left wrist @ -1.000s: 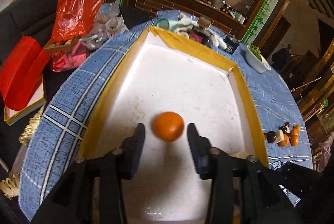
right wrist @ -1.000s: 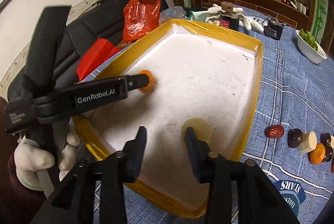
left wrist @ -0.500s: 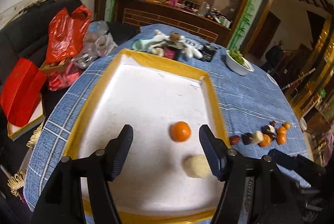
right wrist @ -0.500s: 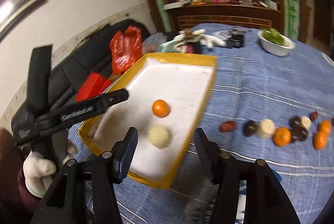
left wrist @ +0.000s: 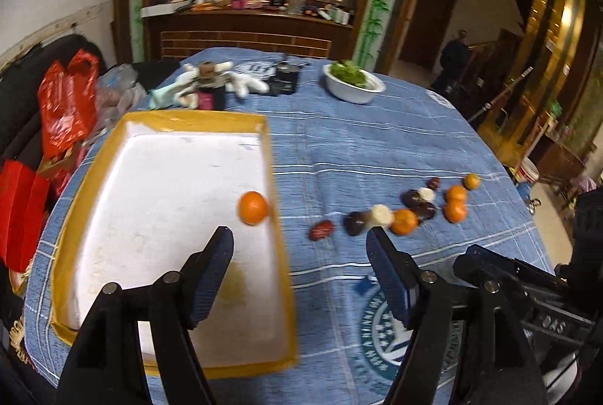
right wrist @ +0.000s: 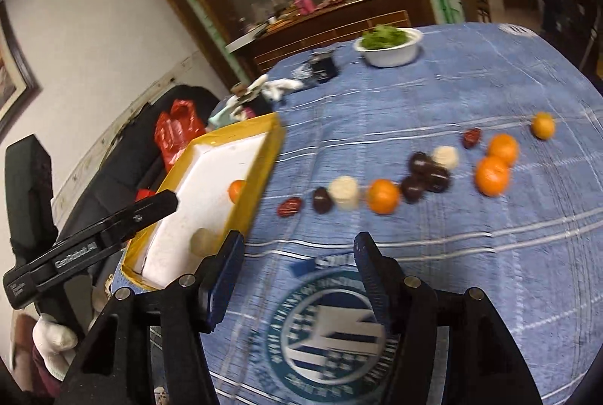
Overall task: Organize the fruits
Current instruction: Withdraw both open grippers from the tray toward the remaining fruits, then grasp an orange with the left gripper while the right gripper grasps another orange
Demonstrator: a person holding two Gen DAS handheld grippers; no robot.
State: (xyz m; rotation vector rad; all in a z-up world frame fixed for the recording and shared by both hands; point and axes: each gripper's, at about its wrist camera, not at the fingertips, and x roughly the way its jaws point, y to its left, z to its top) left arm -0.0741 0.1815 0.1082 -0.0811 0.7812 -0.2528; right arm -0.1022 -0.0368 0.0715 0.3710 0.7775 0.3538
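A white tray with a yellow rim (left wrist: 277, 216) (right wrist: 264, 175) lies on the blue tablecloth. An orange (left wrist: 253, 207) (right wrist: 236, 190) sits in it by the right rim. A pale round fruit (right wrist: 202, 241) lies in the tray nearer me. Several fruits lie in a row on the cloth: a red date (left wrist: 321, 230) (right wrist: 289, 206), dark ones (right wrist: 425, 175), pale ones (right wrist: 345, 192) and oranges (left wrist: 404, 221) (right wrist: 382, 195). My left gripper (left wrist: 299, 250) is open and empty above the tray's right rim. My right gripper (right wrist: 297, 254) is open and empty over the cloth.
A white bowl of greens (left wrist: 354, 82) (right wrist: 388, 45) stands at the table's far side. Plush toys and small boxes (left wrist: 215, 84) lie behind the tray. Red plastic bags (left wrist: 68, 103) sit on a dark sofa at the left. A wooden counter runs behind.
My left gripper let go of the orange in the tray, opened wide and drew back to the right. My right gripper left the pale fruit in the tray and swung right toward the fruit row.
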